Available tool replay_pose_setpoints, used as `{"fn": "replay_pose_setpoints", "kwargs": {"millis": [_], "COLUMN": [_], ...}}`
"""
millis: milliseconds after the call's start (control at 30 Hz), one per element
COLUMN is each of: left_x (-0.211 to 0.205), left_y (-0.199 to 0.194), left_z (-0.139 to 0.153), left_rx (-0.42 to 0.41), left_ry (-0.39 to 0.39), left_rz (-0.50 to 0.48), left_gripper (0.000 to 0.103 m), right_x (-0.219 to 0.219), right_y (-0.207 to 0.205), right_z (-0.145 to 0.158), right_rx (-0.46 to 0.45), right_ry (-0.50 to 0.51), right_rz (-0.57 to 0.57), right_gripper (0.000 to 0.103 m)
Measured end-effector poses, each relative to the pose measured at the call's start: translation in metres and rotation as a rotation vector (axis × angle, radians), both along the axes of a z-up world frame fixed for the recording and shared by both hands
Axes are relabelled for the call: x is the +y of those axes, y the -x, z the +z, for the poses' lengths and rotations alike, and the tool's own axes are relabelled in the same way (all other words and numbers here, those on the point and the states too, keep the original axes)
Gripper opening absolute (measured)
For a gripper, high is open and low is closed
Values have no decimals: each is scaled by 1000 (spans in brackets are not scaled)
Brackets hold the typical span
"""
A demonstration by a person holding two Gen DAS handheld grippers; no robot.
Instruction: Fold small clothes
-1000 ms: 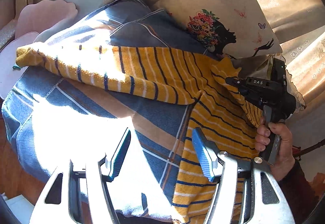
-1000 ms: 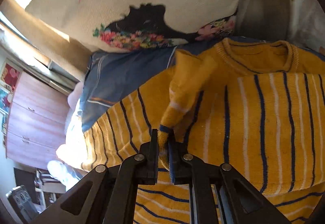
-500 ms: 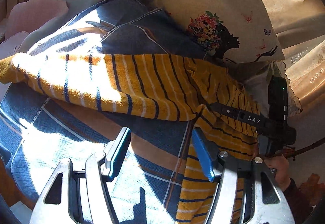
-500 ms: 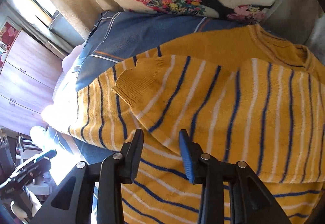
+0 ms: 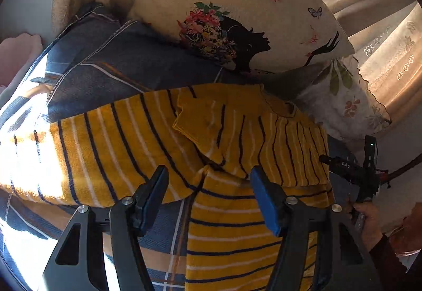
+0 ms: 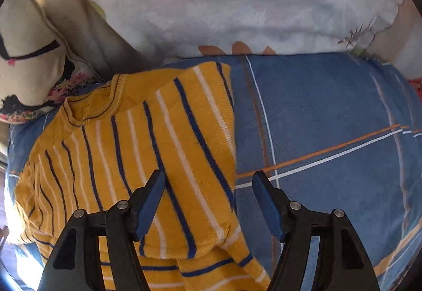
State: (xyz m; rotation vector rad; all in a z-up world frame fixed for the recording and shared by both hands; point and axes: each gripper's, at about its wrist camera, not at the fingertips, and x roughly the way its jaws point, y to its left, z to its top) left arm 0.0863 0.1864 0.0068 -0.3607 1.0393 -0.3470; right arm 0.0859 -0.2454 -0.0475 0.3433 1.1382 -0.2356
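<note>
The blue checked bedcover (image 6: 329,119) carries the mustard-yellow knitted sweater with navy and white stripes (image 5: 132,143), spread below the cream printed cushion (image 5: 237,14). Its sleeve (image 5: 208,127) — pinched a second ago — now lies folded across the chest. The right gripper (image 6: 208,185) has just been opening and holds nothing. The left gripper (image 5: 208,180) hovers half-open — empty.
</note>
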Motion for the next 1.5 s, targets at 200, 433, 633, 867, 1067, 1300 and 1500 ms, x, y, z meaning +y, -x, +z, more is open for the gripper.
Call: {"fn": "replay_pose_setpoints", "kwargs": {"millis": [200, 433, 633, 867, 1067, 1300, 1500], "left_x": [-31, -54, -64, -56, 4, 142, 252], "left_y": [-9, -18, -31, -36, -15, 51, 91], "left_z": [2, -11, -49, -66, -66, -51, -79], "left_rx": [-11, 8, 101, 117, 153, 130, 181], "left_ry": [-45, -52, -66, -40, 98, 64, 294], "left_rz": [10, 39, 86, 104, 205, 446, 657], "left_gripper": [63, 64, 64, 65, 64, 64, 64], "right_x": [-4, -49, -83, -59, 27, 159, 249], "right_y": [-5, -3, 10, 32, 25, 6, -1], "right_z": [-11, 5, -3, 43, 66, 54, 39], "right_rx": [-13, 39, 31, -77, -145, -133, -101], "right_ry": [-121, 137, 38, 75, 89, 31, -15], "right_rz": [88, -1, -41, 20, 184, 444, 547], "right_gripper": [21, 2, 4, 37, 54, 59, 59]}}
